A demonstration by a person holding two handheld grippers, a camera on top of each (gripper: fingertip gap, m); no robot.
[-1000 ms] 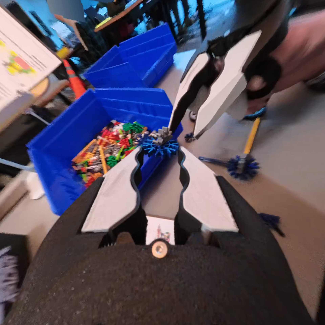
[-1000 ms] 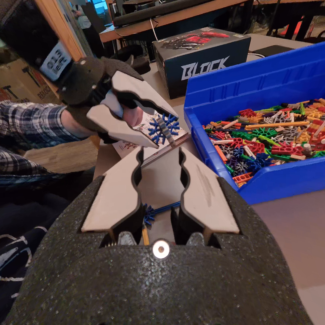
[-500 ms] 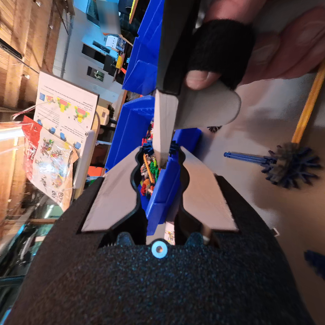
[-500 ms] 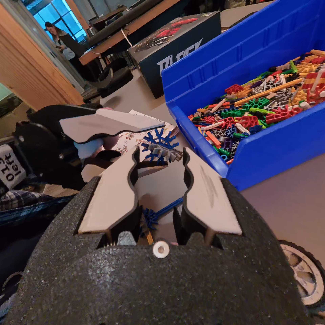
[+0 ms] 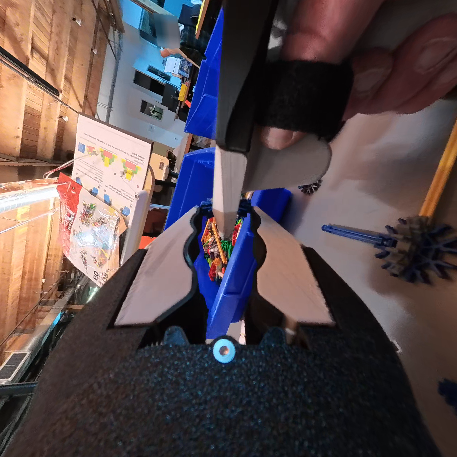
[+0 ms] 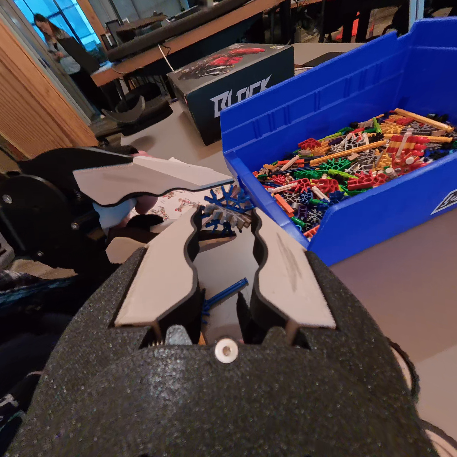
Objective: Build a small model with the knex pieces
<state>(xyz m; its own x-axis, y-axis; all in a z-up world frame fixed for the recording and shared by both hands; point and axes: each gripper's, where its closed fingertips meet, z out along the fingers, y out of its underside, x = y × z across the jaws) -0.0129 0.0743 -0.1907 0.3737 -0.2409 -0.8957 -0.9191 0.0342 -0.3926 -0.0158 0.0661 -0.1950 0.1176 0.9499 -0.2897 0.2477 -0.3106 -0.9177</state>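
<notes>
Connector piece (image 6: 226, 210): a blue snowflake-shaped part with a grey toothed part set across it, held above the table (image 6: 383, 284), just left of the blue bin (image 6: 371, 222) of mixed coloured parts.

Left hand-held gripper (image 5: 225, 210): clamped on the piece, one finger above and one below in the right wrist view, reaching in from the left.

Right hand-held gripper (image 6: 225, 212): parted moderately, its two tips flanking the piece left and right. Contact cannot be confirmed. The piece lies dead ahead at the tips, and the grey part's long run spans the gap, tilted slightly down to the right. The left unit is the nearer, being already on it.

Surroundings: a printed sheet (image 6: 173, 205) under the piece, a blue rod (image 6: 227, 291) on the table nearer the right unit, and a second blue-and-grey assembly (image 5: 415, 249) on a yellow rod farther right.

Change: one second ago the piece sat above and left of the right tips (clear of them); now it is between them. The left wrist view has rolled sideways.
</notes>
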